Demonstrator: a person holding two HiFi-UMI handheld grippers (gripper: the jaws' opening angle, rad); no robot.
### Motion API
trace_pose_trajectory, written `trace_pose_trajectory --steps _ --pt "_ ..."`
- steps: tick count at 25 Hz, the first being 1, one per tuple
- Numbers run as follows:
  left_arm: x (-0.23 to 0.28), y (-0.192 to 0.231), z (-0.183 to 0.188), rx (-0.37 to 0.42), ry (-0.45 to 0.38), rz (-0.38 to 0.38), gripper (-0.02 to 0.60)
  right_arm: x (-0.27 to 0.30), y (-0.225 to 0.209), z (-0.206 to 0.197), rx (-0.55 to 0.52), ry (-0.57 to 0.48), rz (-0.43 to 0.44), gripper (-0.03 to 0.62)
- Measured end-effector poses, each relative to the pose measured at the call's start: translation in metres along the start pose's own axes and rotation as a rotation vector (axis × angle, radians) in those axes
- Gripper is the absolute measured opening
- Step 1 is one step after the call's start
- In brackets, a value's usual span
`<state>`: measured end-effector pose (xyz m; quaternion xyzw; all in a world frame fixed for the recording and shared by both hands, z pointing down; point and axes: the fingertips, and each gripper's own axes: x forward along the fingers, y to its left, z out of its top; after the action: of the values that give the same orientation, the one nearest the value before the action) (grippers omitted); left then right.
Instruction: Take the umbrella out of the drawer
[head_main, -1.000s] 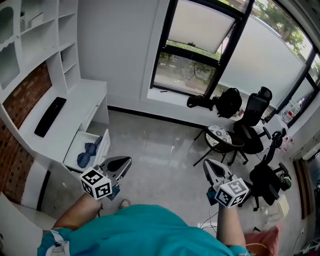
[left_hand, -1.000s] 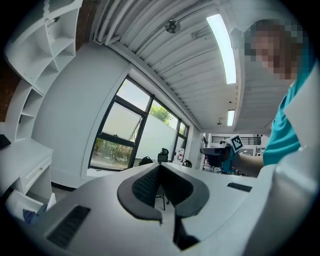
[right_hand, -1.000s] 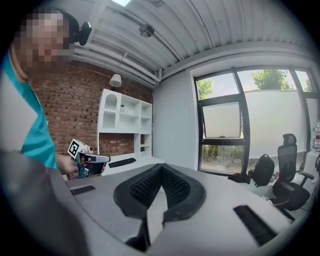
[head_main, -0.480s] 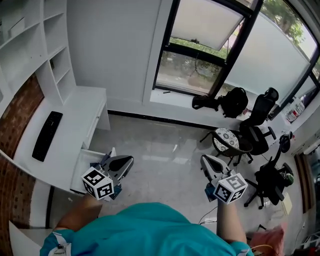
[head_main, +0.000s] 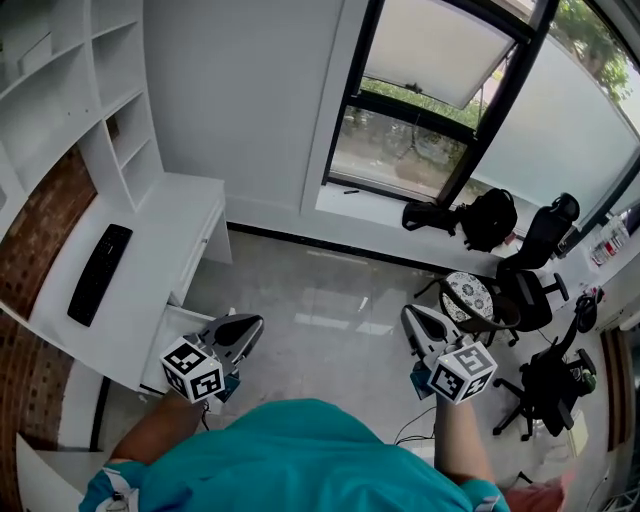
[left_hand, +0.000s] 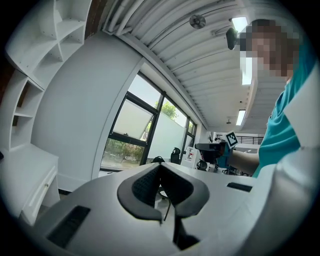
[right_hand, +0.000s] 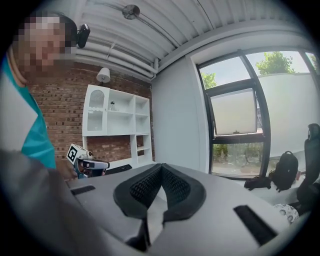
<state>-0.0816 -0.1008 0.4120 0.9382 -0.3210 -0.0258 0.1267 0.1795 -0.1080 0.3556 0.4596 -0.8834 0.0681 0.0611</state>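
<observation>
The open white drawer (head_main: 178, 322) under the desk shows only as a corner beside my left gripper (head_main: 243, 326). That gripper and its marker cube cover the rest, and the umbrella is hidden. The left gripper is shut and empty, held level just right of the drawer. My right gripper (head_main: 412, 318) hangs over the bare floor far from the drawer, its jaws together with nothing between them. In the left gripper view the left gripper (left_hand: 160, 166) points at the window wall. In the right gripper view the right gripper (right_hand: 161, 166) points at the shelves.
A white desk (head_main: 150, 240) with a black keyboard (head_main: 98, 272) stands at the left under white shelves (head_main: 110, 90). A window (head_main: 420, 140) fills the far wall. A backpack (head_main: 490, 218), a round stool (head_main: 470, 296) and office chairs (head_main: 545, 245) stand at the right.
The desk and drawer have slid down-left in the head view. The blue umbrella seen in the drawer a second ago is now behind my left gripper. Both grippers stay shut.
</observation>
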Motion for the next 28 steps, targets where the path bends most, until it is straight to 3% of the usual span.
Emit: trace_pose_trajectory --steps 9,15,28 --pt "0.102 -0.012 0.006 0.018 -0.042 0.153 0.012 0.003 -0.129 0.007 -0.041 -0.022 0.117 0.021" --pt "0.18 -0.041 0.015 0.007 -0.062 0.16 0.012 -0.007 -0.214 0.017 -0.046 -0.029 0.131 0.021" --pt "0.202 -0.012 0.028 0.031 -0.038 0.076 0.012 -0.012 -0.228 0.01 -0.013 -0.029 0.019 0.021"
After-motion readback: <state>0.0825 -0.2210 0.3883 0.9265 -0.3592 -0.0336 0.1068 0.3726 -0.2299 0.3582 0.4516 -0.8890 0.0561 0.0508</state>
